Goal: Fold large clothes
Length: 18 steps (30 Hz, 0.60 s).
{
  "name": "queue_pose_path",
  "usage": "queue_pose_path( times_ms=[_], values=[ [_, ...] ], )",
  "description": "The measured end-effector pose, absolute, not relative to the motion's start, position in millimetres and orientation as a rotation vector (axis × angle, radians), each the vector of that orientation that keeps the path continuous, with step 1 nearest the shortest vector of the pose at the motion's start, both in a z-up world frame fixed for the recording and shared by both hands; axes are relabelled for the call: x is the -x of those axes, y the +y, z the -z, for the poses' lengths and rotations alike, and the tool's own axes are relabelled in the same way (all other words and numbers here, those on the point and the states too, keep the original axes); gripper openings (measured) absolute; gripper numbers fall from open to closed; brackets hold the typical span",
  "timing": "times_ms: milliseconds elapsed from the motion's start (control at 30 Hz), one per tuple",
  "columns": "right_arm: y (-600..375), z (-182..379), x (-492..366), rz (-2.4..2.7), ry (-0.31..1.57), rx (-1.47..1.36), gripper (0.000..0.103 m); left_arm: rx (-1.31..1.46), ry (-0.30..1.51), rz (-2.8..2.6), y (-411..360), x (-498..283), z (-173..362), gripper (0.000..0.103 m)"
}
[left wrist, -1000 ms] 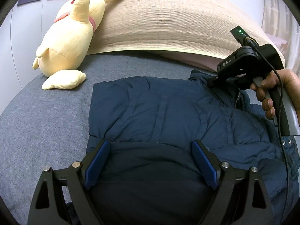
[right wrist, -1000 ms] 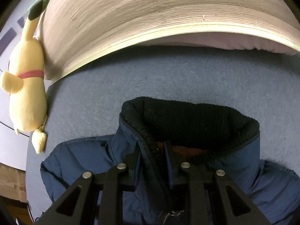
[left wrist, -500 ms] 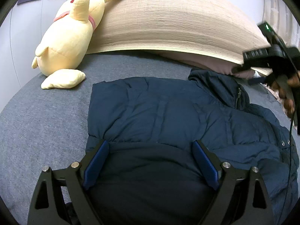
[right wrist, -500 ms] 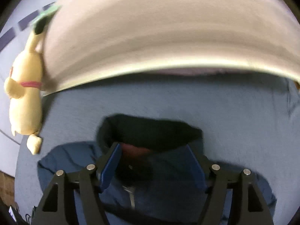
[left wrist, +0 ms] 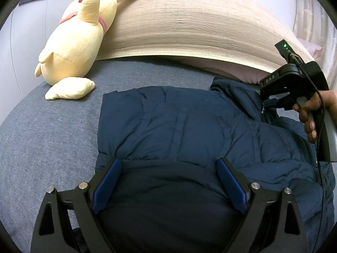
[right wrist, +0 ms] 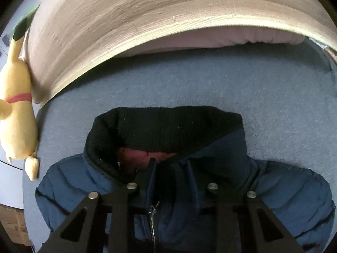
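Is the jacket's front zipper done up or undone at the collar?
Undone at the collar: the jacket gapes, showing red lining; the zipper looks closed lower down.

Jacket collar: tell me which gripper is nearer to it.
Right. The right gripper has just been closing on the collar by the zipper; the left gripper stands wide open over the jacket's lower part.

1. The left gripper (left wrist: 168,181) has its blue pads (left wrist: 106,184) wide apart, low over the near part.
2. The right gripper (right wrist: 171,168) has just been closing; its jaws pinch cloth, far right.
3. A hand (left wrist: 313,113) holds its handle.
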State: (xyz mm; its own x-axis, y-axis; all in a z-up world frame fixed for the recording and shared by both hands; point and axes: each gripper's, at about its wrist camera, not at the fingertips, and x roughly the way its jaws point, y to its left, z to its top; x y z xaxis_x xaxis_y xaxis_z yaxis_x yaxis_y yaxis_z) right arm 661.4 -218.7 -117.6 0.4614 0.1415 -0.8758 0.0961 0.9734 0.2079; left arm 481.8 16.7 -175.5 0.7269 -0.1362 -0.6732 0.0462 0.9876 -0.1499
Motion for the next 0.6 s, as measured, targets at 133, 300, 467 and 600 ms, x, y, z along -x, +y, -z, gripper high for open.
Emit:
queue_pose_path(
  times_ms=[133, 300, 467, 600],
  values=[
    [-214, 85, -638, 0.022, 0.958, -0.211, 0.084, 0.130, 0.750, 0.101, 16, -482, 175, 0.093],
    [-172, 58, -612, -0.094, 0.870, 0.031, 0.084, 0.130, 0.750, 0.099, 16, -482, 175, 0.093],
    [-121, 85, -619, -0.149, 0.934, 0.261, 0.051, 0.132, 0.750, 0.099, 17, -482, 175, 0.093],
    [-144, 112, -648, -0.090, 1.031, 0.104, 0.031, 0.135, 0.751, 0.102, 16, -482, 175, 0.093]
  ],
)
